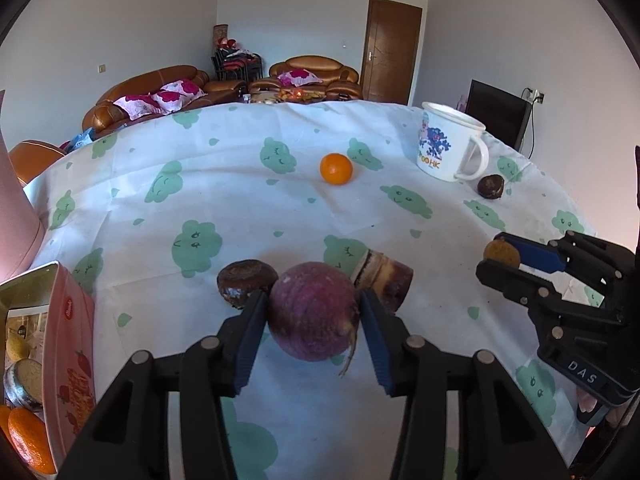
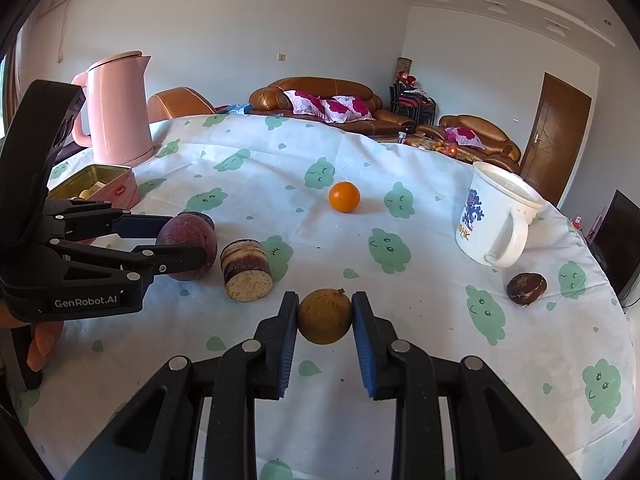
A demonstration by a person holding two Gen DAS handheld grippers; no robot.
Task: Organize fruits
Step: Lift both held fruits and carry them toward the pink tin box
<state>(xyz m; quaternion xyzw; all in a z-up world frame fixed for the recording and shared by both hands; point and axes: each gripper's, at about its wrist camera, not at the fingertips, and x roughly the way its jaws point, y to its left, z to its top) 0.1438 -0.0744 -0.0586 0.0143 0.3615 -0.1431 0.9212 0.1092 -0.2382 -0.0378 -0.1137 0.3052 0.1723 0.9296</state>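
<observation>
Two grippers are at work over the table with the green-patterned tablecloth [image 2: 280, 168], and we read the scene from its left side across. Farthest left stands a pink kettle [image 2: 116, 108], and just in front of it an open pink tin [image 2: 120, 190]; in the left wrist view we see an orange and other pieces already lying inside that tin [image 1: 68, 352].

Next comes our left gripper [image 1: 314, 312], its pads pressed on both sides of a round purple fruit [image 1: 312, 312], which it grips just above the cloth. Just behind that fruit, on its left, sits a dark brown water chestnut [image 1: 246, 282]; on its right lies a cut stub of sugarcane [image 2: 246, 270], on its side with the pale cut face toward the right wrist camera.

Toward the middle of the table, well apart from the rest, an orange [image 2: 344, 197] rests alone on the cloth.

Nearer us, our right gripper [image 2: 325, 316] is clamped on a small round tan fruit [image 2: 325, 316], both blue pads touching its sides.

Farther right stands a white enamel mug [image 2: 496, 216] with a blue cartoon print, handle turned our way. Near it, to the right of its handle, a second dark water chestnut [image 2: 526, 288] lies on the cloth.
</observation>
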